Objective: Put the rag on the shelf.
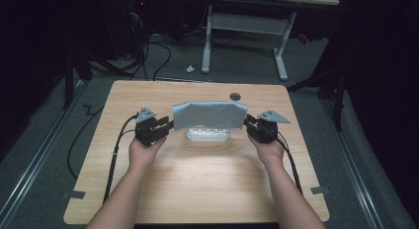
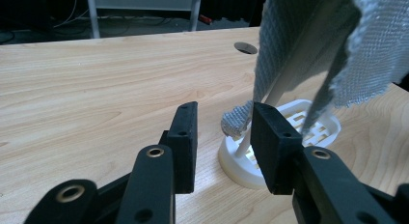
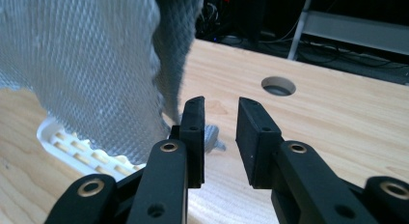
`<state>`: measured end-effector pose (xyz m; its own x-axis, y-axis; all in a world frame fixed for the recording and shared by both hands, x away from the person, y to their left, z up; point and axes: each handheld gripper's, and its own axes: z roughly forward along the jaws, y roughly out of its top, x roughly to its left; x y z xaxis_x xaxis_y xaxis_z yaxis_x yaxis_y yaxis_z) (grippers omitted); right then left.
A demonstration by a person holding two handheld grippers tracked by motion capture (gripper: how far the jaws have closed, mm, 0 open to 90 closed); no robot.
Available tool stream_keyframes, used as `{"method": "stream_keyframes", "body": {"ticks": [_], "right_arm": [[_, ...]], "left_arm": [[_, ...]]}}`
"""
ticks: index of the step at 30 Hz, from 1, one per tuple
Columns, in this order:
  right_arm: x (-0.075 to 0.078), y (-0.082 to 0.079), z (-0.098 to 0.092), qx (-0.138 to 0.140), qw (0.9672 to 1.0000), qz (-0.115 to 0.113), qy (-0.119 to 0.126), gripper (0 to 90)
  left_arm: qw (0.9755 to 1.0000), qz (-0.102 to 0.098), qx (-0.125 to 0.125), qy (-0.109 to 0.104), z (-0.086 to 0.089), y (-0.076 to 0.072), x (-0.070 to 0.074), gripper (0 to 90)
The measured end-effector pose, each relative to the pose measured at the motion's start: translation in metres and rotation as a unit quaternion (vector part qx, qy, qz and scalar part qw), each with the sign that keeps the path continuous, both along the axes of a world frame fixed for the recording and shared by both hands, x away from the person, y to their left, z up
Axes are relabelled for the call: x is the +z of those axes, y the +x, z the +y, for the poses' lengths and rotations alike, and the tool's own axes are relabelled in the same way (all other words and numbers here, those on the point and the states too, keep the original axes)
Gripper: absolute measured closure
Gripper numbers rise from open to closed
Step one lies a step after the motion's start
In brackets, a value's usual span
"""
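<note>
Forearms come in from the near edge of the wooden table, over a broad bare stretch of top with free room to either side. Left gripper and right gripper sit at the two ends of the grey cloth, near the table's middle. Both pairs of jaws stand apart, clamped on nothing: in the left gripper view a rolled corner of cloth lies just off the right-hand jaw, and in the right gripper view the cloth hangs beside the left-hand jaw, possibly brushing it, though contact is hard to judge there. Woven and pale grey, the cloth is draped over a thin white rod above a white slotted tray, its long axis running left to right. Beyond it lies a round hole near the far edge, then floor and a white desk frame.
</note>
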<state>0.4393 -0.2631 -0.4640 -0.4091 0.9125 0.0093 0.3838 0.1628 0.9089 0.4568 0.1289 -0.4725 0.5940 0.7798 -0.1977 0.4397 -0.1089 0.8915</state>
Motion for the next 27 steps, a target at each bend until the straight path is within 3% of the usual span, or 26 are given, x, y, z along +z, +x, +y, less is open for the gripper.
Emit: {"method": "stream_keyframes", "body": {"ticks": [7, 16, 19, 27], "right_arm": [[0.003, 0.001, -0.010, -0.013, 0.9999, -0.003, -0.003, 74.0], [0.005, -0.003, -0.010, -0.006, 0.9999, 0.000, -0.009, 73.0], [0.007, -0.006, -0.010, -0.006, 0.9999, -0.003, -0.011, 72.4], [0.017, -0.018, -0.010, 0.003, 0.9998, -0.007, -0.016, 65.4]], "left_arm": [[1.0000, 0.000, 0.000, 0.009, -0.001, 0.000, -0.001, 63.4], [0.9997, -0.007, 0.006, 0.024, 0.005, -0.007, 0.005, 63.4], [0.9996, -0.017, 0.011, 0.020, 0.010, -0.012, 0.010, 63.2], [0.9991, -0.018, 0.027, 0.029, 0.029, -0.027, 0.012, 61.4]]}}
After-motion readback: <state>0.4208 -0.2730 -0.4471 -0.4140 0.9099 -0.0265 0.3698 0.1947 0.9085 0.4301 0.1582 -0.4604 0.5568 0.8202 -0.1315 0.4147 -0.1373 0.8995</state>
